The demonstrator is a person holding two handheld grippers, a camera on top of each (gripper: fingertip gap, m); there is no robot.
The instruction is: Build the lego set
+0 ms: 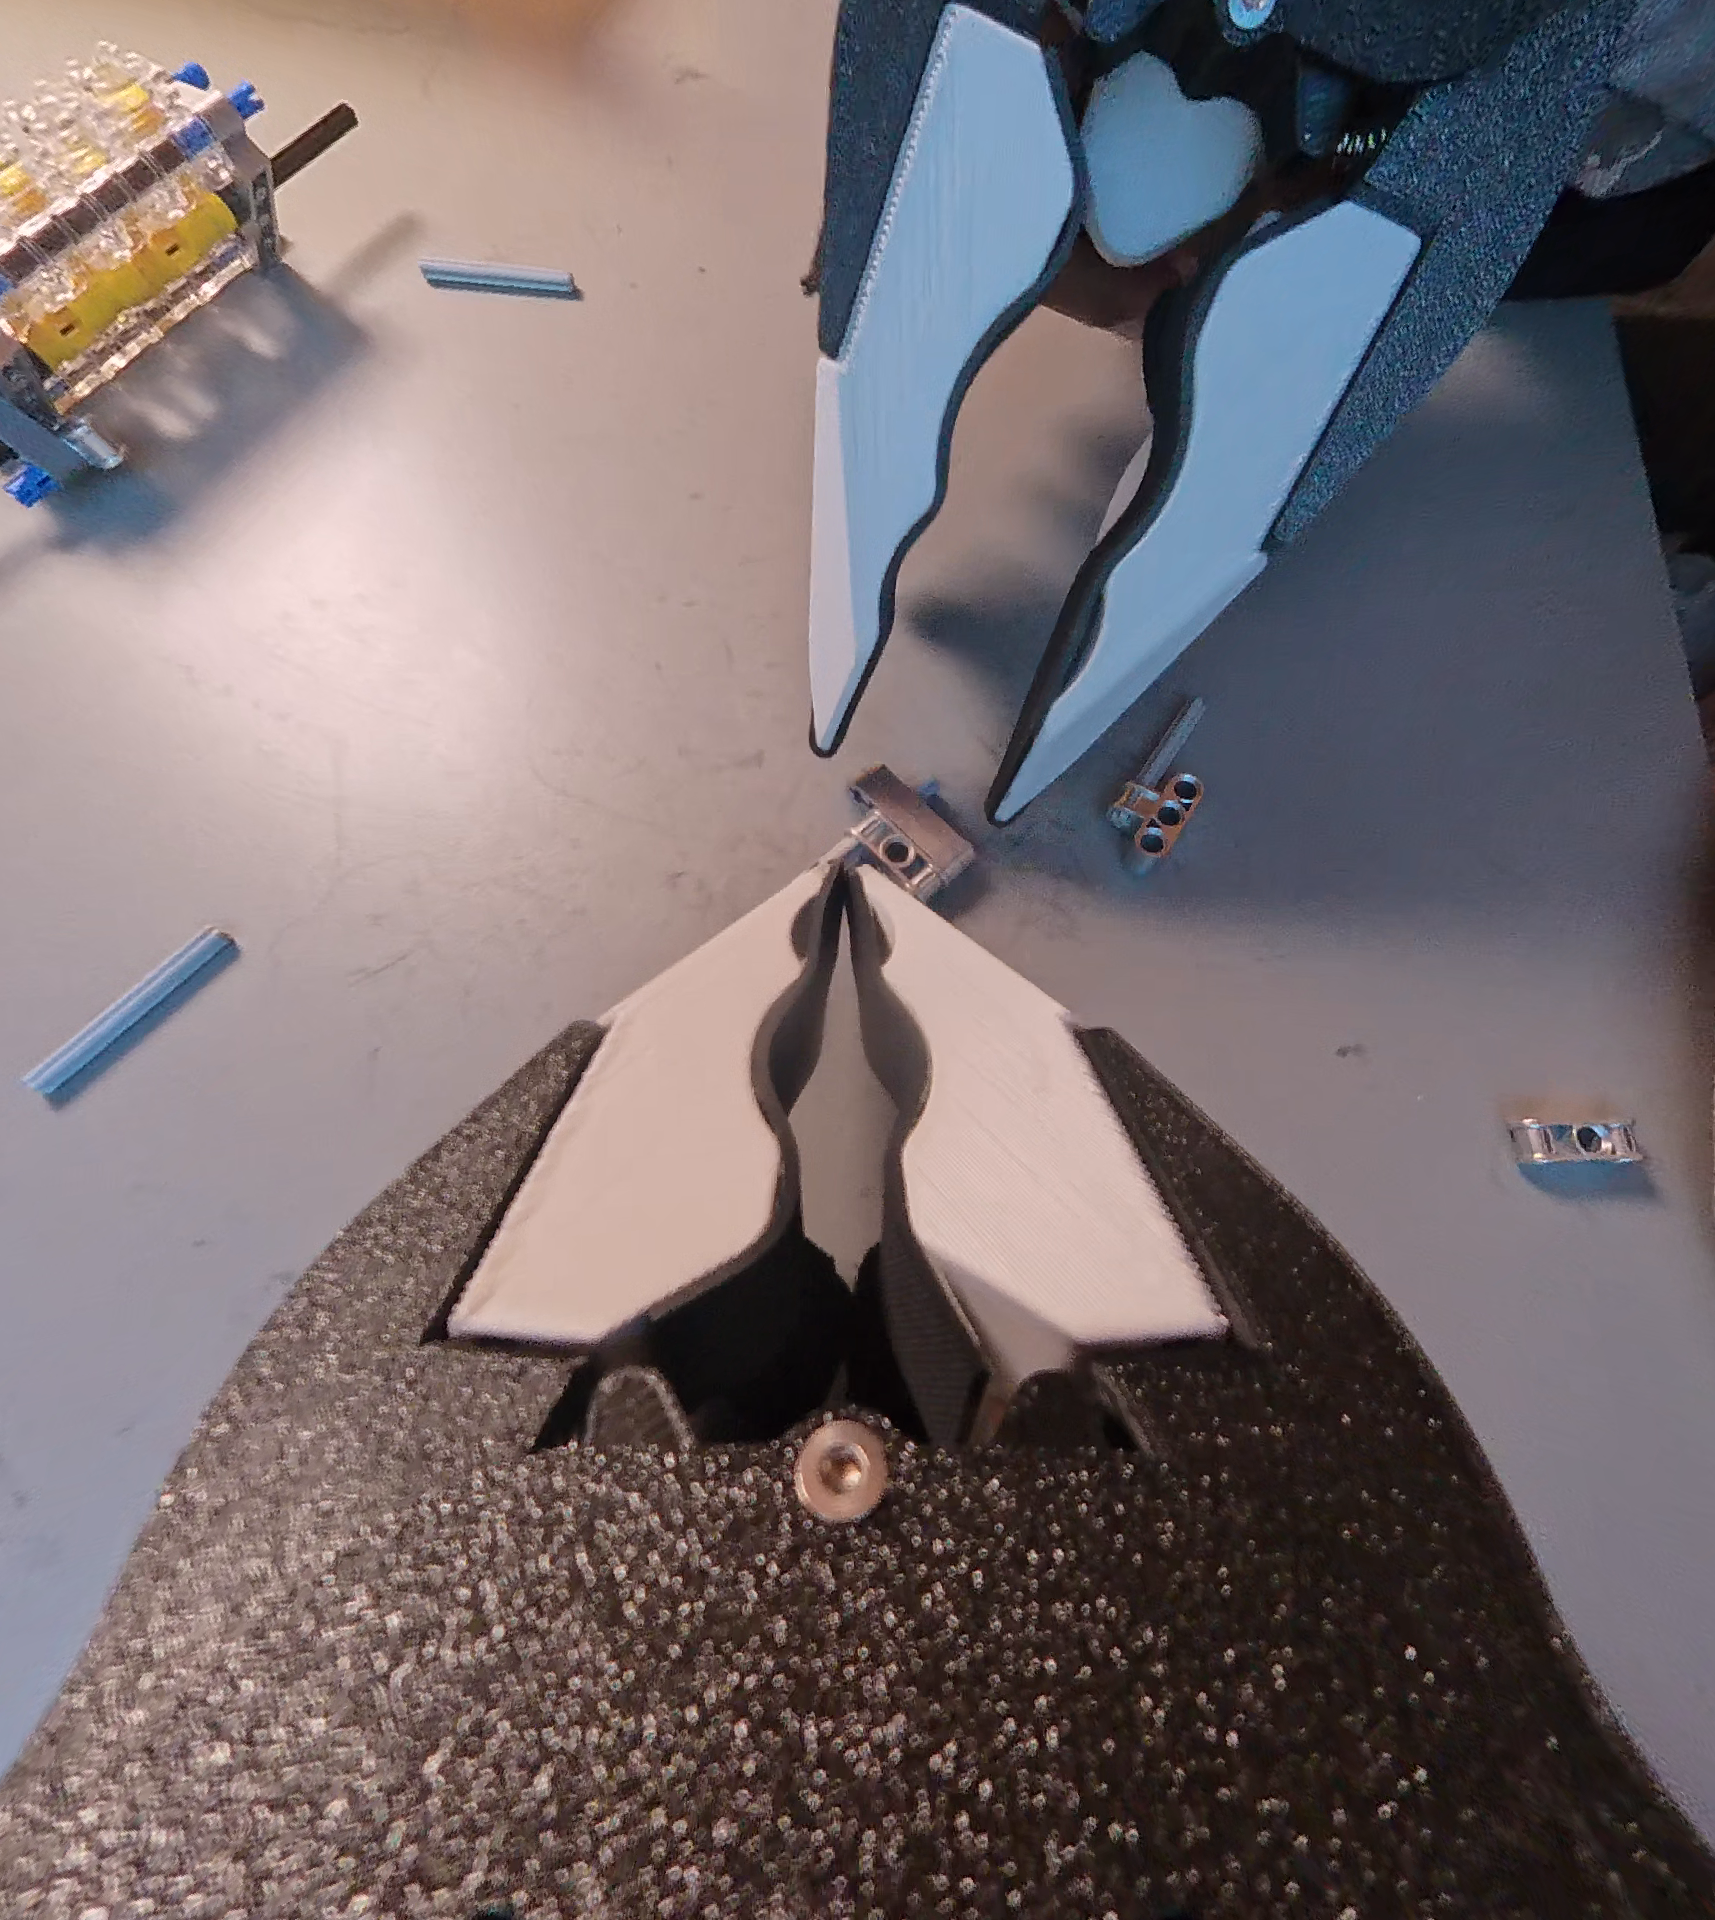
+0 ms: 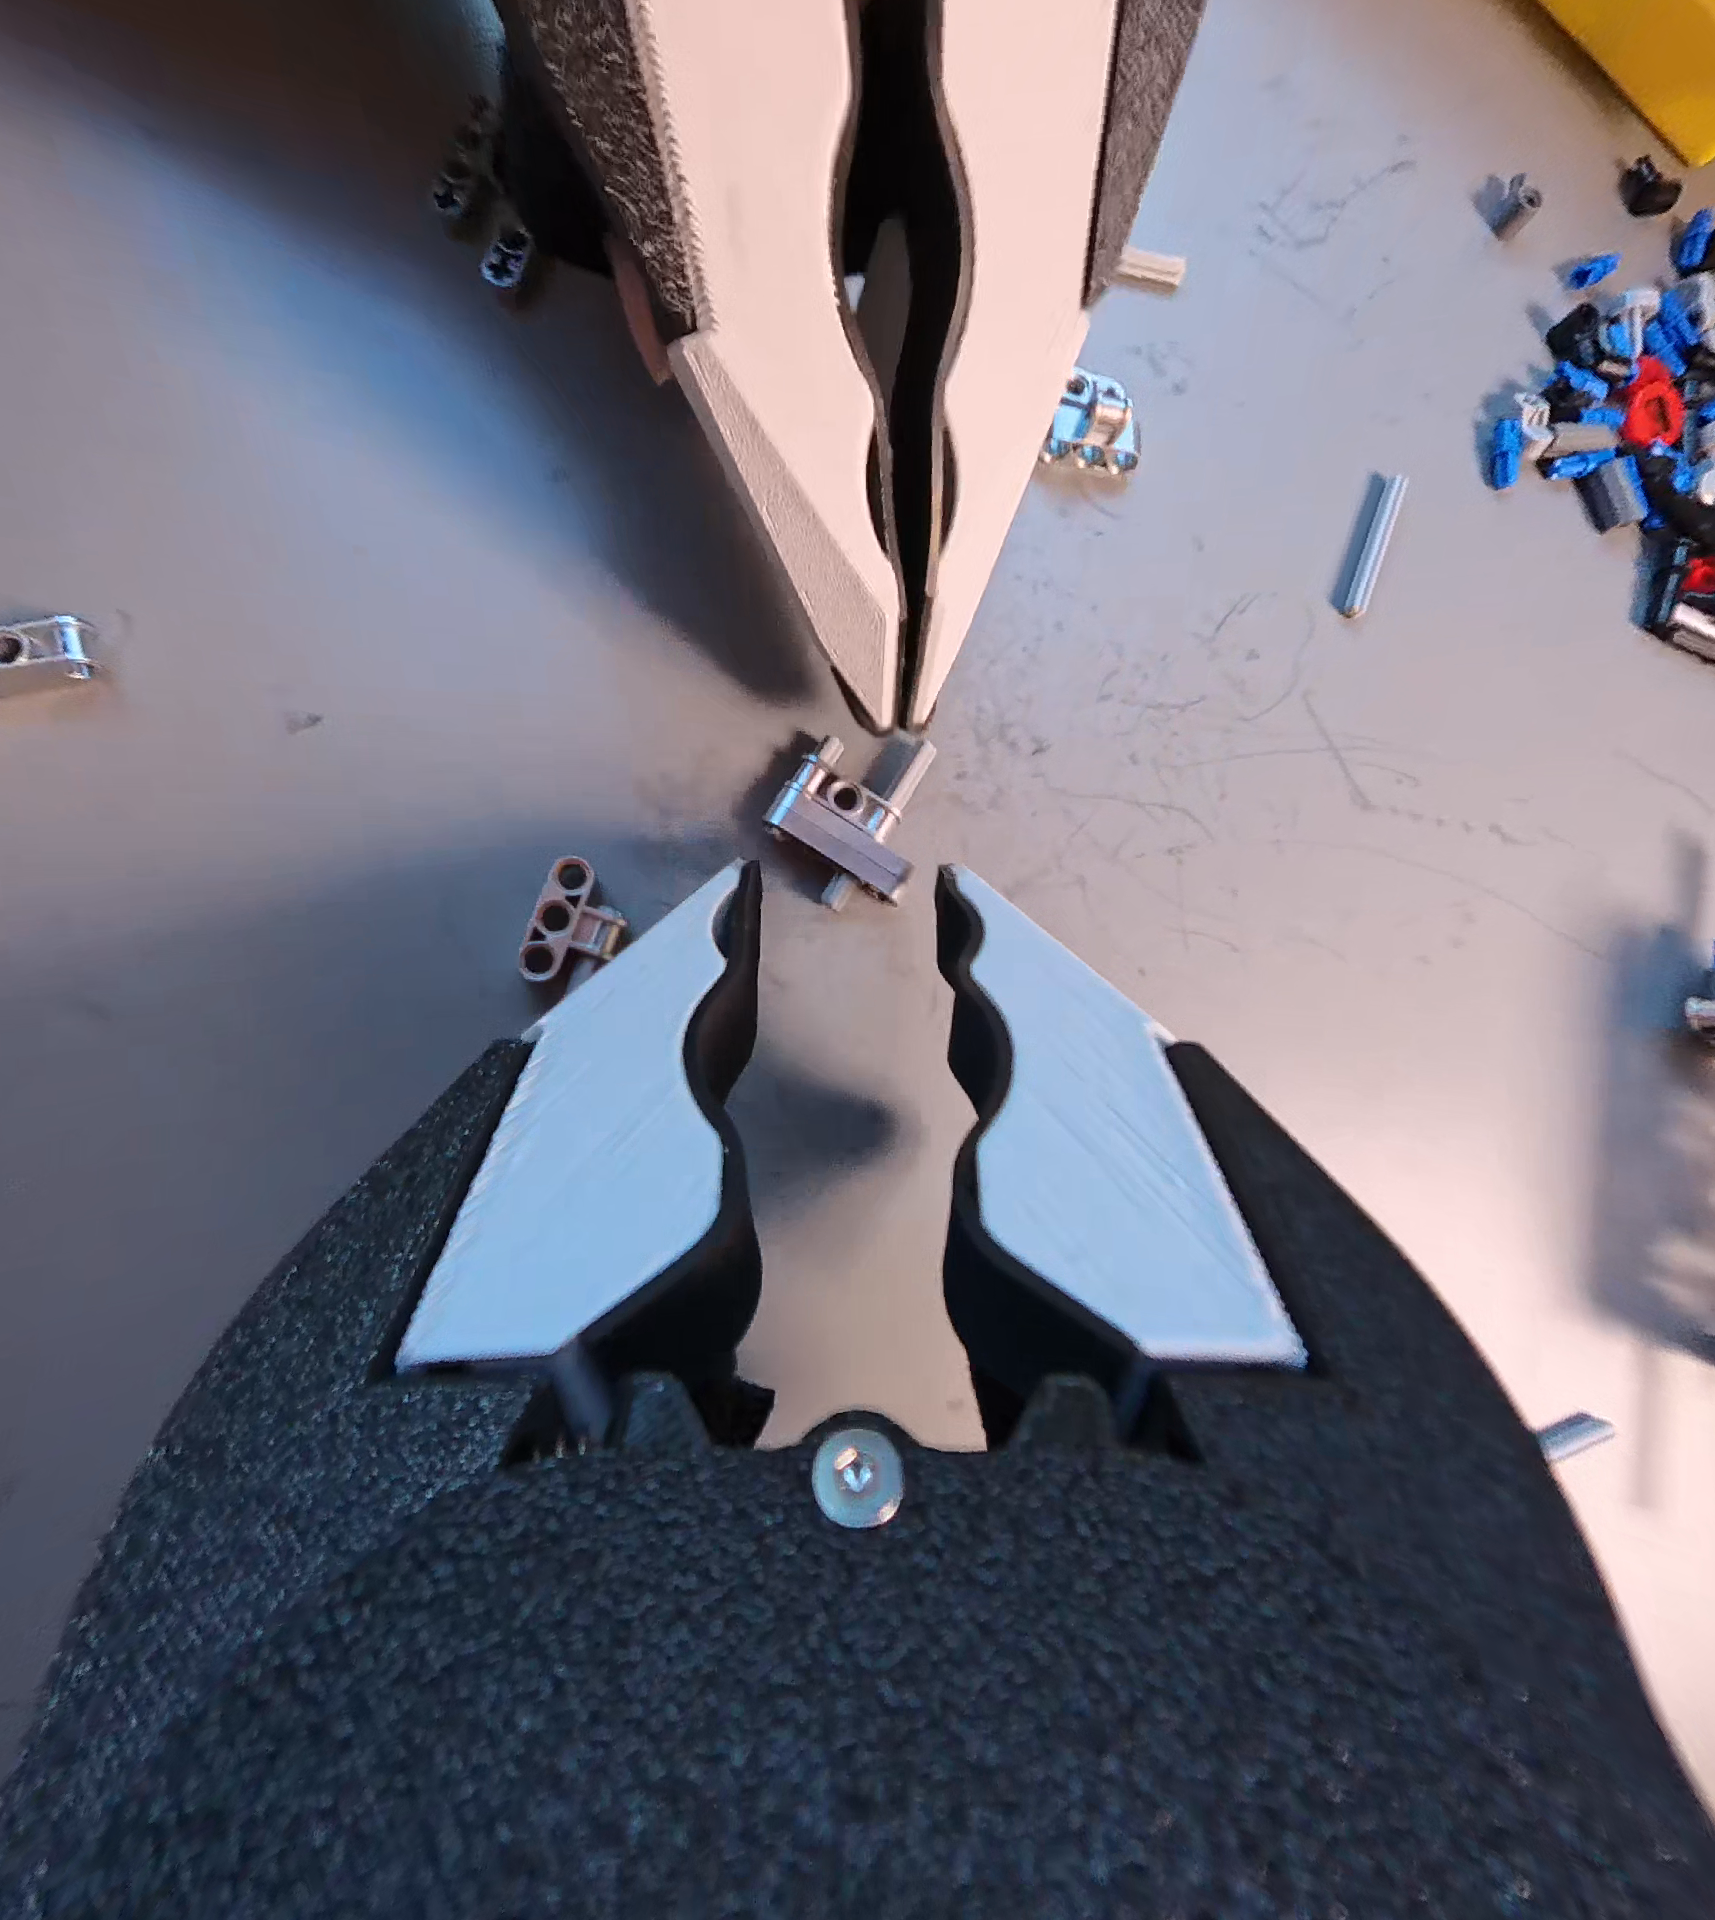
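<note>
My left gripper [image 1: 845, 871] is shut on the end of a short grey axle [image 2: 903, 771] that runs through a small grey connector piece [image 1: 910, 847] resting on or just above the grey table. In the right wrist view the left gripper [image 2: 900, 722] comes in from the top, with the connector piece [image 2: 837, 816] just below its tips. My right gripper [image 2: 845, 871] is open and empty, its fingertips either side of the near end of that piece without touching it. In the left wrist view the right gripper [image 1: 917, 777] reaches down from the top.
A grey three-hole connector [image 2: 567, 920] lies beside my right gripper's left finger. A chrome link [image 2: 11, 655] lies far left. A pile of blue, red and black parts [image 2: 1663, 436] and a yellow bin [image 2: 1684, 73] are at the right. A clear-and-yellow block assembly [image 1: 74, 260] stands far left. Two loose axles [image 1: 131, 1013] [image 1: 498, 278] lie nearby. Left and right tips are no more than a few centimetres apart. The chrome link [image 2: 11, 655] lies around 12 centimetres away from my right fingertips. The left camera catches it too, in the left wrist view [image 1: 1576, 1127].
</note>
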